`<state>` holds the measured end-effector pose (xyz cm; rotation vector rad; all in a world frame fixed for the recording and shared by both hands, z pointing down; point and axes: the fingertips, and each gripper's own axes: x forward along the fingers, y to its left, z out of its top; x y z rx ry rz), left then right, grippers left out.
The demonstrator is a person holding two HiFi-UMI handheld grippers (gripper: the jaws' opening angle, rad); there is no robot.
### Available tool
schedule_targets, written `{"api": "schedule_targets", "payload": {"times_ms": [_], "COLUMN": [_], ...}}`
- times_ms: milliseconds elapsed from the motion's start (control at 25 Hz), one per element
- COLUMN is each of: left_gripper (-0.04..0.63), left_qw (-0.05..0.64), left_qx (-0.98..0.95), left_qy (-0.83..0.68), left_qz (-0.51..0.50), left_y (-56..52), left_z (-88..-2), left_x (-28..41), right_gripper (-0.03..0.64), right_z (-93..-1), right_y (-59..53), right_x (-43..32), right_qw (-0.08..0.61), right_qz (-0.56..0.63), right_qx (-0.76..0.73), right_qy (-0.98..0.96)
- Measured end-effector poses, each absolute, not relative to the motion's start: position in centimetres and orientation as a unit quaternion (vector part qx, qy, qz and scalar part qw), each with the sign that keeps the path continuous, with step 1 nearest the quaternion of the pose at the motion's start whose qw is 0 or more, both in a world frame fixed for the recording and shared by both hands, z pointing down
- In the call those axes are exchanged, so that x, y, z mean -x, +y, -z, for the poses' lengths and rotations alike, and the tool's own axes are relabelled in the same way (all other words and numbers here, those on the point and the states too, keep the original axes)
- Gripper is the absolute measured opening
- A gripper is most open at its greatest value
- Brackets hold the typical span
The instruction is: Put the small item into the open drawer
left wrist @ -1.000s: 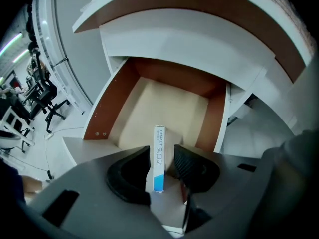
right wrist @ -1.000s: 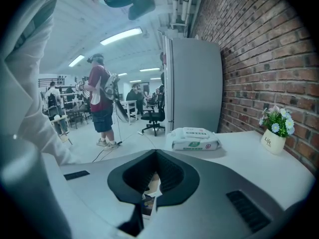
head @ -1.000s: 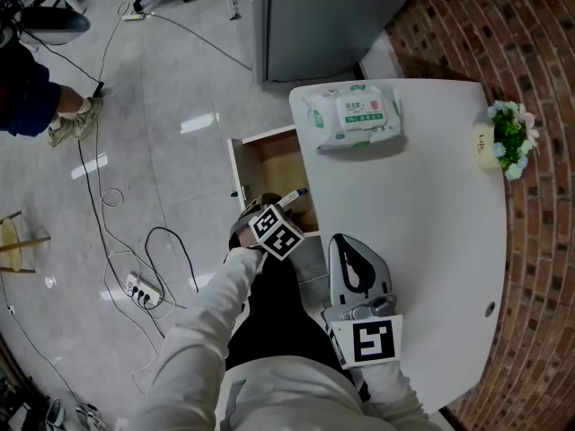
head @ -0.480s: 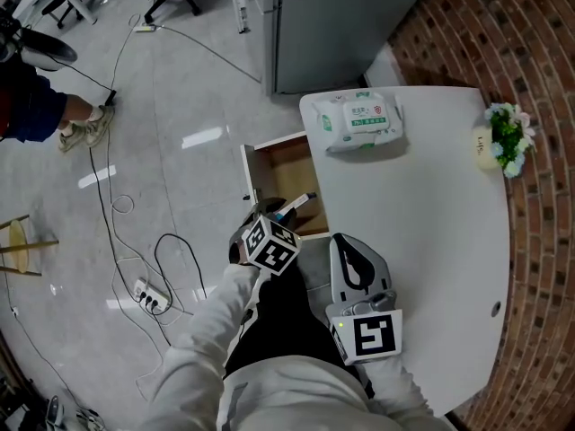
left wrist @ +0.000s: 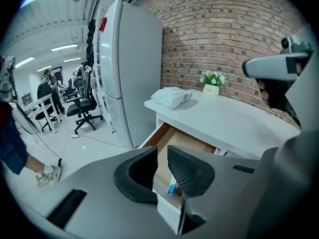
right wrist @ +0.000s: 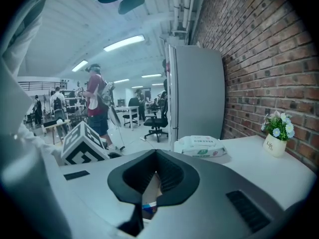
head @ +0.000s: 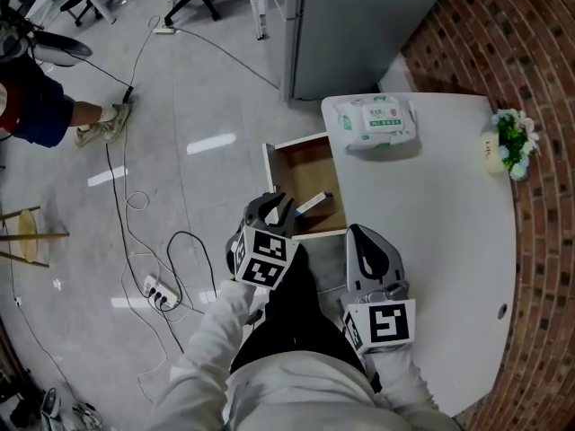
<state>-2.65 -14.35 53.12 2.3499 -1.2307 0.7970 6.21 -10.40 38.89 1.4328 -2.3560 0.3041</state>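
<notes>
- The open drawer juts from the left edge of the white table, at the centre of the head view; its wooden floor is bare but for one thing.
- The small item, a slim white stick with a blue end, lies slantwise in the drawer's lower right corner, and its blue end shows in the left gripper view.
- Further up the frame, a pack of wipes lies flat on the tabletop, just above the drawer.
- At the right edge a small pot of flowers stands upright by the brick wall.
- The right gripper sits at lower centre over the table's left edge, pointing up the frame; its jaws are pressed together at the tips and hold nothing.
- The left gripper hangs over the drawer's lower edge, tilted downward, on a grey sleeve.
- Its jaws have just been closing; a narrow gap remains and nothing is between them, so it is released and empty.
</notes>
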Motion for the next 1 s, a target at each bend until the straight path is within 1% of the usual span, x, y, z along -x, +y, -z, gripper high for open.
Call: {"api": "schedule_targets", "payload": {"times_ms": [200, 360, 760, 1000], "left_gripper": [0.063, 0.044, 0.018, 0.017], "left_qw": [0.175, 0.15, 0.129, 0.12], "left_qx": [-0.831, -0.833, -0.834, -0.834], "left_qy": [-0.468, -0.481, -0.506, -0.52], "left_qz": [-0.245, -0.226, -0.178, -0.143], "left_y": [-13.4, -12.7, -9.7, -7.5], "left_z": [-49.0, -45.5, -40.9, -38.3], "left_x": [5.3, 6.8, 8.5, 9.9], "right_gripper": [0.026, 0.026, 0.026, 0.026], "right_z": [-38.0, -37.2, -35.5, -35.2], "right_y": [-10.0, -9.4, -8.1, -6.8], "right_x": [-5.3, -4.7, -3.1, -2.8], "right_qw": [0.175, 0.168, 0.146, 0.137], "right_qz": [-0.104, -0.099, -0.091, -0.1], "right_qx": [-0.509, -0.509, -0.506, -0.505], "right_qy": [-0.837, -0.839, -0.846, -0.846]}}
